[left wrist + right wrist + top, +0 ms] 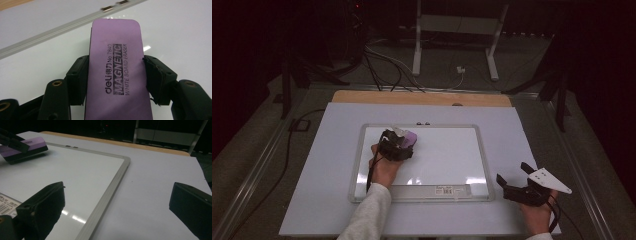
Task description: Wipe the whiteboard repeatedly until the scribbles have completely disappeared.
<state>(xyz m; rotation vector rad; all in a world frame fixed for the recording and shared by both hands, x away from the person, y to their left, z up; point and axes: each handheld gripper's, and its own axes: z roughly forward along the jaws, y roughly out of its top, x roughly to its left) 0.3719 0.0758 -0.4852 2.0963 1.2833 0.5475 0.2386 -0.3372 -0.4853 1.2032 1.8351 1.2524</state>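
So I've got the purple eraser (117, 72) clamped in the left gripper (401, 143), jaws pinching it across its two long sides, grip looks solid in the left gripper view. It's sitting up at the far-left part of the whiteboard (447, 155), close to the top frame and near the two little clips (423, 123) on that edge. From the right gripper view it looks tipped a bit, and I can't honestly tell whether the felt is pressed to the board or just skimming above it. Progress-wise: the board surface looks clean everywhere I can see, just glare streaks near the bottom by the barcode sticker (447, 190), no marker strokes I can make out. So my guess is the wiping is mostly done or close to it, and what's left is maybe a last pass and setting the eraser down, but that's a judgement call. Orientation: the eraser's long axis runs straight out along the gripper, pointing away from my hand toward the far edge of the board, angled slightly right in the high view. Right gripper (516, 181) is parked off the board on the table (312, 175) at the near right, jaws spread wide, holding nothing.
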